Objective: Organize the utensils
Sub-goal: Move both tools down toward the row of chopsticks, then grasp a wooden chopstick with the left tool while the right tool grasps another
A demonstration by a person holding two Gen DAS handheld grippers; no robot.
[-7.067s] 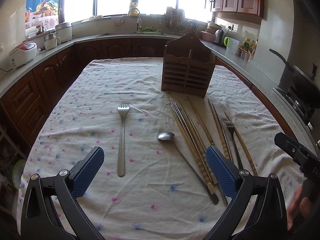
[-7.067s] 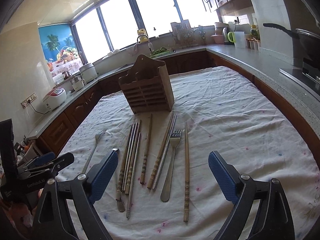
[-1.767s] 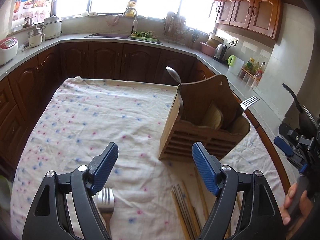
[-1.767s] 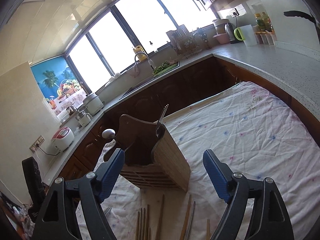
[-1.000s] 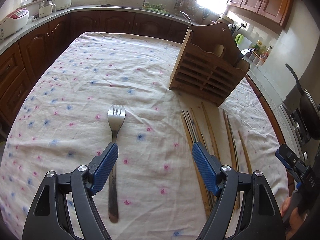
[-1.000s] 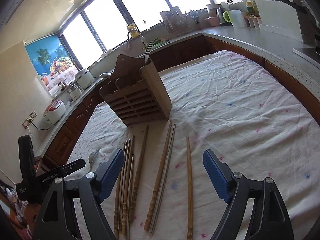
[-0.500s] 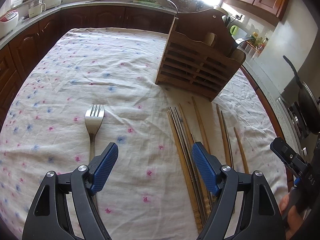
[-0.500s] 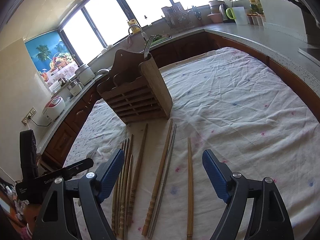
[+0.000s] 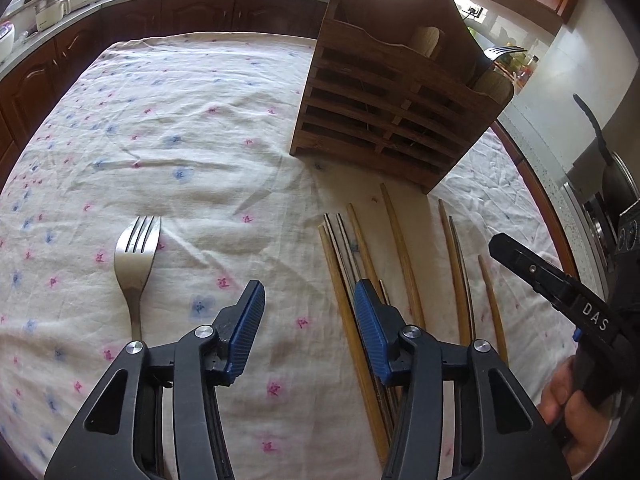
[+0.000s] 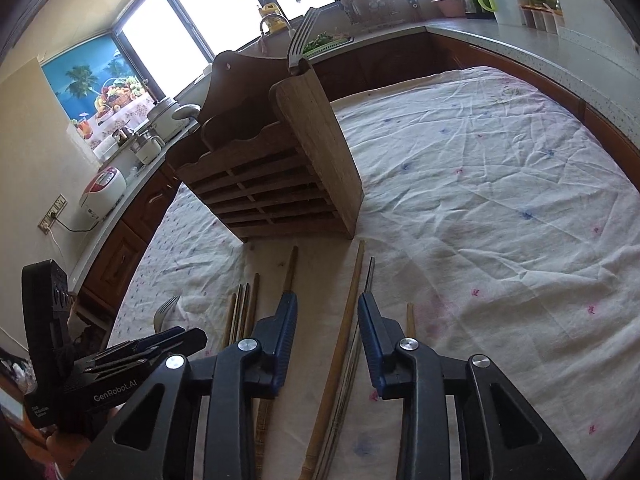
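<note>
A wooden slatted utensil holder (image 9: pixel 396 120) (image 10: pixel 276 176) stands on the flowered tablecloth, with a fork (image 10: pixel 300 40) and a spoon (image 10: pixel 186 111) standing in it. A metal fork (image 9: pixel 134 264) lies on the cloth left of my left gripper (image 9: pixel 308 308), which is partly open and empty just above the cloth. Several wooden and metal chopsticks (image 9: pixel 404 256) lie in front of the holder. My right gripper (image 10: pixel 327 326) is partly open, straddling a wooden chopstick (image 10: pixel 340 344) and a metal one without holding them.
The tablecloth (image 9: pixel 168 120) covers the whole table. Kitchen counters (image 10: pixel 520 36) with a rice cooker (image 10: pixel 102 192), kettle and jars run behind and to the right. A pan handle (image 9: pixel 592 120) sticks out at the right.
Both grippers have narrowed their jaws and dropped lower toward the cloth. The left moved right toward the chopstick bundle; the right moved in over the chopsticks.
</note>
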